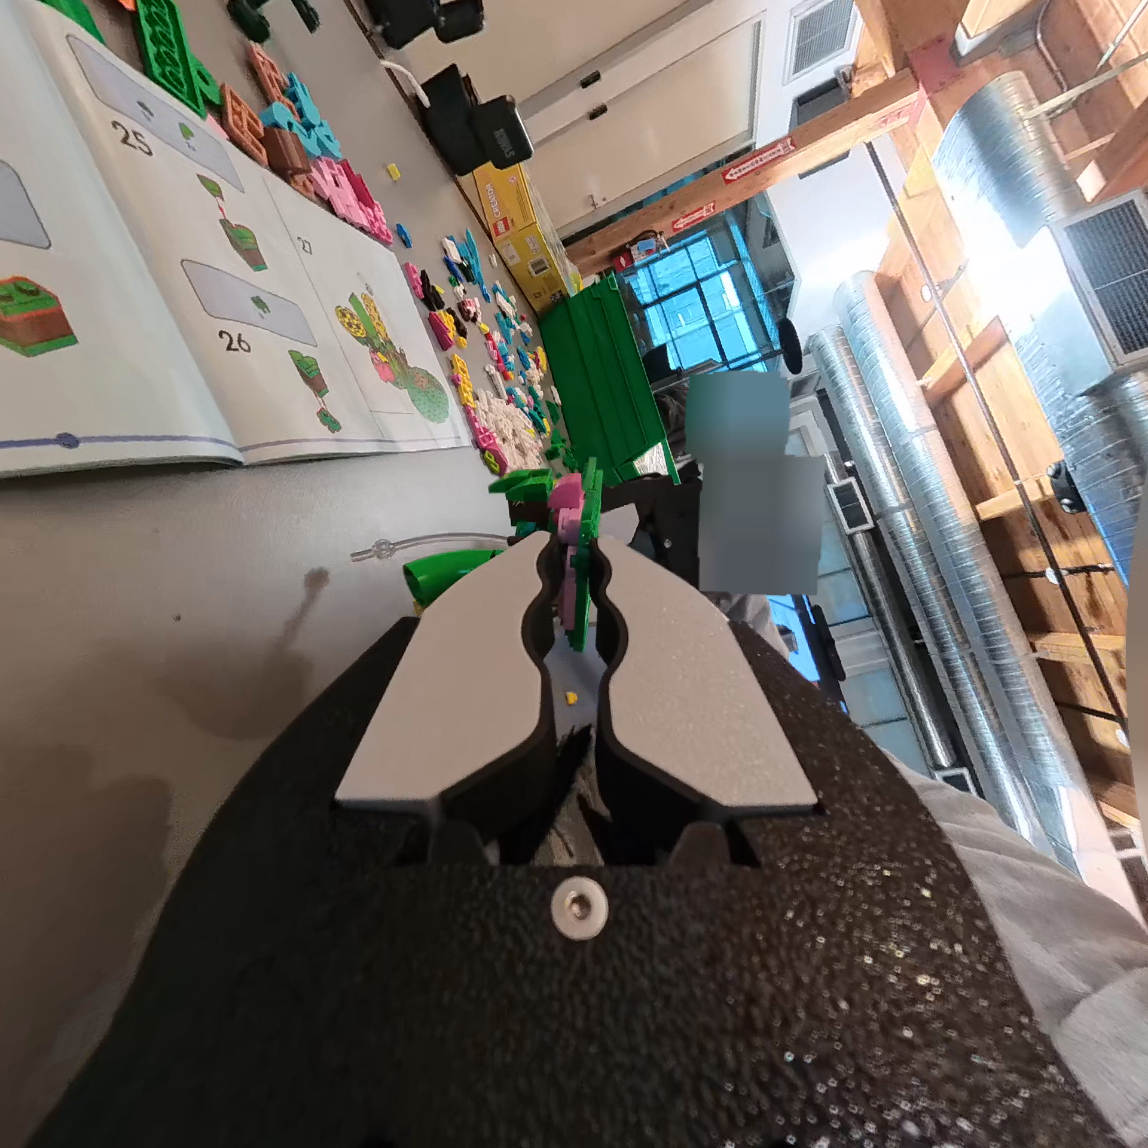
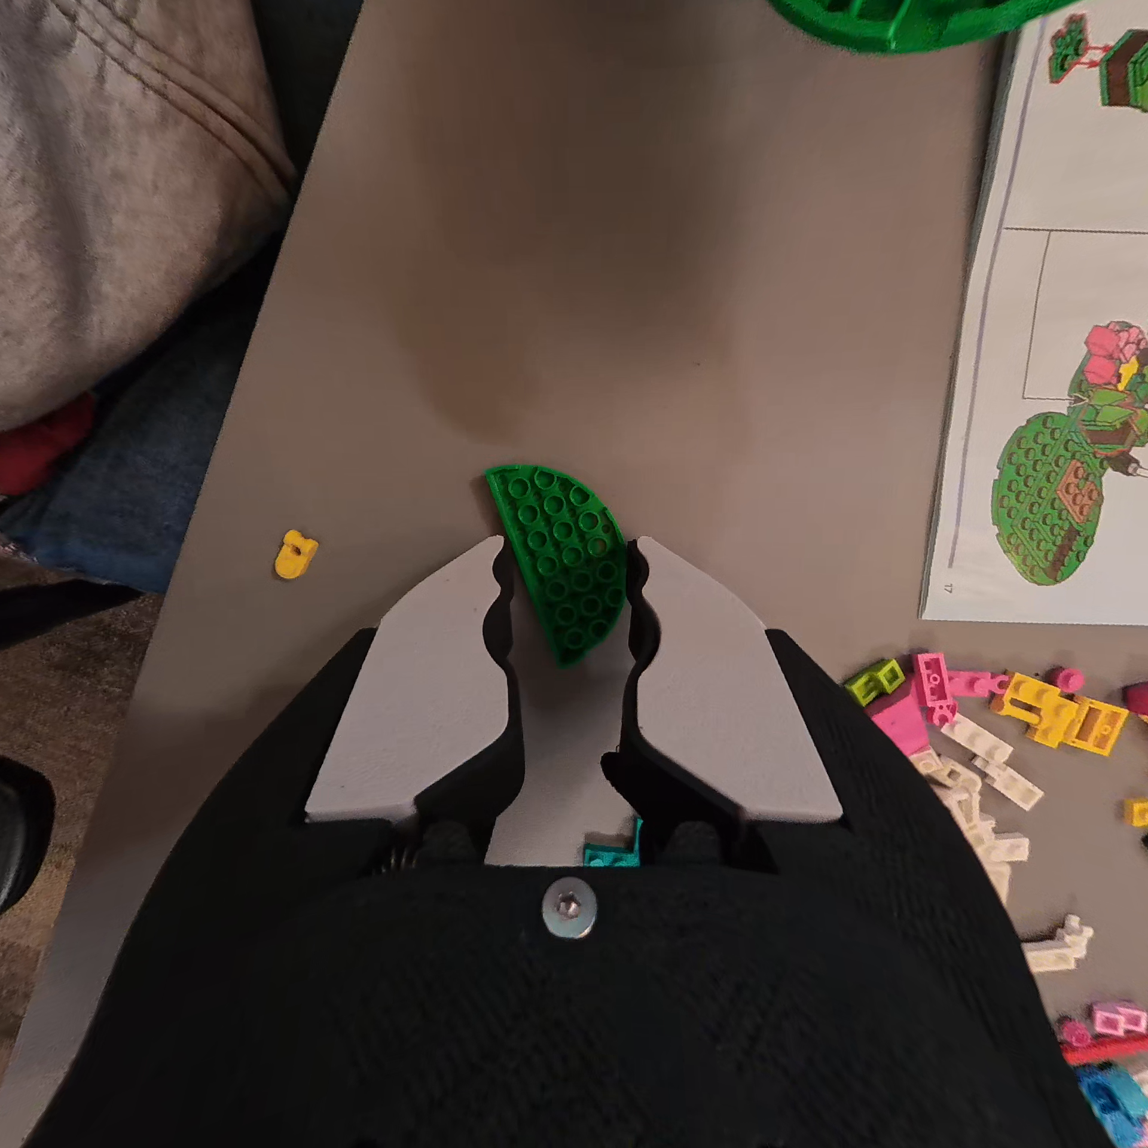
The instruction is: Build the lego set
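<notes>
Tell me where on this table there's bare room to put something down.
Bare grey tabletop lies beyond the green half-round plate, between the table's left edge and the instruction booklet. Only a small yellow piece sits at the left. It is crowded at the right, where loose bricks are heaped below the booklet.

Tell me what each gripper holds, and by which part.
Left gripper: green and pink brick model, clamped by its lower edge. Right gripper: green half-round plate, gripped across straight and curved edges.
</notes>
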The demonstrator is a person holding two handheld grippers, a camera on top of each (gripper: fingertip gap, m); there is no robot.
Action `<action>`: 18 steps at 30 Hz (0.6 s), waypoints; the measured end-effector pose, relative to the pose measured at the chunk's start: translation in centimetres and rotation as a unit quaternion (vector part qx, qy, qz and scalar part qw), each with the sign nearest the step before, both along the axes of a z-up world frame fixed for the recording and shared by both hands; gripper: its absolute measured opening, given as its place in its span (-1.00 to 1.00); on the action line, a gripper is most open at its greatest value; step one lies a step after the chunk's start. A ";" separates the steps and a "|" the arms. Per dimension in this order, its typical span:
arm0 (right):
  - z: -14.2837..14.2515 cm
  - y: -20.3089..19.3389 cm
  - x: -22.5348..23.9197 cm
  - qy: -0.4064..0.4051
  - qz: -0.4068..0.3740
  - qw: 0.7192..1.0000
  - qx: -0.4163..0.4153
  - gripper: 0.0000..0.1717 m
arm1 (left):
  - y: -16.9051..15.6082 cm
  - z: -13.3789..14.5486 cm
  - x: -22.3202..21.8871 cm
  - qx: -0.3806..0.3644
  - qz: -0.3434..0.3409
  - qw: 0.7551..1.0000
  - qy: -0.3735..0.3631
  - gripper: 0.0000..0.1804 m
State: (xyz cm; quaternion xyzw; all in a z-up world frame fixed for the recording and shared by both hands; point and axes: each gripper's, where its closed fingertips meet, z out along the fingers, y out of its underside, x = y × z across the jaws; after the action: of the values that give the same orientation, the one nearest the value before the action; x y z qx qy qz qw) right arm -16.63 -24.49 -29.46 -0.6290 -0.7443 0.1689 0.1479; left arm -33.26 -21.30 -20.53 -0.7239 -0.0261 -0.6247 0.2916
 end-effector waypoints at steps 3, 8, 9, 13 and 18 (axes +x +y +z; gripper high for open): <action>1.7 1.2 0.0 0.036 -0.031 0.998 0.029 -0.62 | 0.0 0.0 0.3 0.003 0.027 1.000 0.011 -0.92; 9.5 3.9 -1.7 0.142 -0.066 0.978 0.137 -0.62 | -0.7 0.3 2.2 -0.009 0.033 0.999 -0.004 -0.92; 11.1 4.3 -2.3 0.162 -0.073 0.972 0.156 -0.62 | -0.9 0.5 2.7 -0.005 0.028 1.000 -0.003 -0.92; 14.3 4.4 -4.8 0.182 -0.086 0.963 0.176 -0.63 | -1.3 1.7 4.5 0.018 0.004 1.000 -0.006 -0.92; 13.8 4.4 -6.1 0.124 -0.063 0.960 0.245 -0.63 | -1.4 2.4 5.4 0.045 -0.011 0.999 0.007 -0.92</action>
State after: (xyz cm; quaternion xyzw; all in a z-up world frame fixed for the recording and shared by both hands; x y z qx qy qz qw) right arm -22.73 -20.10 -15.66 -0.5932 -0.6977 0.0483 0.3987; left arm -27.84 -22.73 -18.14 -0.7143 0.0115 -0.6236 0.3174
